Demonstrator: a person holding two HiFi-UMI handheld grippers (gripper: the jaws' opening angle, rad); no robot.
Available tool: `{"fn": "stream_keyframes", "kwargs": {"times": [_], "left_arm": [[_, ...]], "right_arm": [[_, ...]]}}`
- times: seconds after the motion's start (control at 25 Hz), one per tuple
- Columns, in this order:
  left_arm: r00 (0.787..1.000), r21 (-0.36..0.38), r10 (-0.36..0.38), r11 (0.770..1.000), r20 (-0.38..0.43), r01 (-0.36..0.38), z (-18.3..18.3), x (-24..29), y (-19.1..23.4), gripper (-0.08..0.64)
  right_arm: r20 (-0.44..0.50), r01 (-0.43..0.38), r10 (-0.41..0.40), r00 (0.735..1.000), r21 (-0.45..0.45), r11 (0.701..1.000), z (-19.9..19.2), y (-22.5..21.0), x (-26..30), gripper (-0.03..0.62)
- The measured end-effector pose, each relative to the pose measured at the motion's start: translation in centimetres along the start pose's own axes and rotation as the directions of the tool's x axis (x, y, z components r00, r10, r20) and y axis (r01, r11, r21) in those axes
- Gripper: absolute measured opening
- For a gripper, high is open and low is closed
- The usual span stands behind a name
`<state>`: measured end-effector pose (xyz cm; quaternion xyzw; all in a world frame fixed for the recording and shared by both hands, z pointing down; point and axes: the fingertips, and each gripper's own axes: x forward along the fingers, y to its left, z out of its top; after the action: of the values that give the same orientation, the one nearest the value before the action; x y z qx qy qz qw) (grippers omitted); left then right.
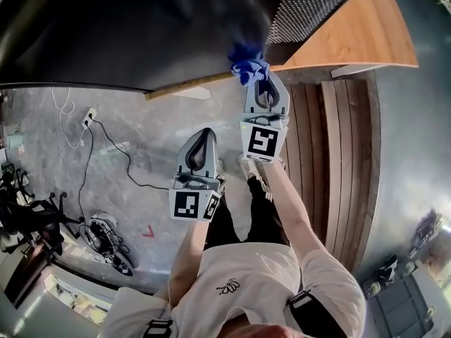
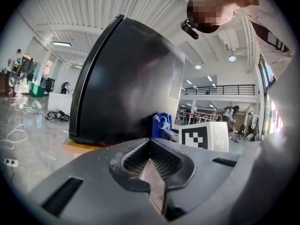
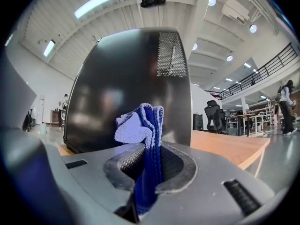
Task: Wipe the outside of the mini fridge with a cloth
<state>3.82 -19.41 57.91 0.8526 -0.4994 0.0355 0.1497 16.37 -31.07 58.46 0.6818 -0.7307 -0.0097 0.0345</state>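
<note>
The black mini fridge stands on a wooden platform and fills the top of the head view. My right gripper is shut on a bunched blue cloth, which sits at the fridge's lower side wall, by the platform edge. In the right gripper view the cloth sticks up out of the right gripper in front of the fridge. My left gripper hangs lower and further left, over the floor, shut on nothing. The left gripper view shows the left gripper, fridge and cloth.
White and black cables with a power strip lie on the grey floor at left. Gear and more cables are heaped lower left. Dark wooden slats run down the right side. The person's shoes stand under the grippers.
</note>
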Motion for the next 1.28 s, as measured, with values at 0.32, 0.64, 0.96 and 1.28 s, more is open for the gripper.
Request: {"fn": "stream_keyframes", "kwargs": {"times": [0.32, 0.64, 0.96, 1.28], "left_arm": [[1.0, 0.016, -0.022, 1.0, 0.004, 0.022, 0.3, 1.1, -1.7, 0.005], [1.0, 0.027, 0.007, 1.0, 0.023, -0.008, 0.9, 0.0, -0.5, 0.005], [0.992, 0.11, 0.037, 0.993, 0.121, -0.051, 6.2, -2.6, 2.0, 0.005], [0.976, 0.069, 0.061, 0.995, 0.207, -0.077, 14.7, -6.8, 1.9, 0.005]], "right_arm": [[-0.042, 0.125, -0.124, 0.991, 0.006, 0.992, -1.3, -6.9, -0.9, 0.061], [-0.072, 0.19, -0.188, 0.979, 0.019, 0.982, -1.9, -9.0, -1.0, 0.061], [0.006, 0.221, -0.223, 0.975, 0.091, 0.971, 7.0, -10.0, -4.4, 0.061], [0.003, 0.106, -0.108, 0.994, 0.173, 0.979, 16.1, -4.6, -12.1, 0.061]]}}
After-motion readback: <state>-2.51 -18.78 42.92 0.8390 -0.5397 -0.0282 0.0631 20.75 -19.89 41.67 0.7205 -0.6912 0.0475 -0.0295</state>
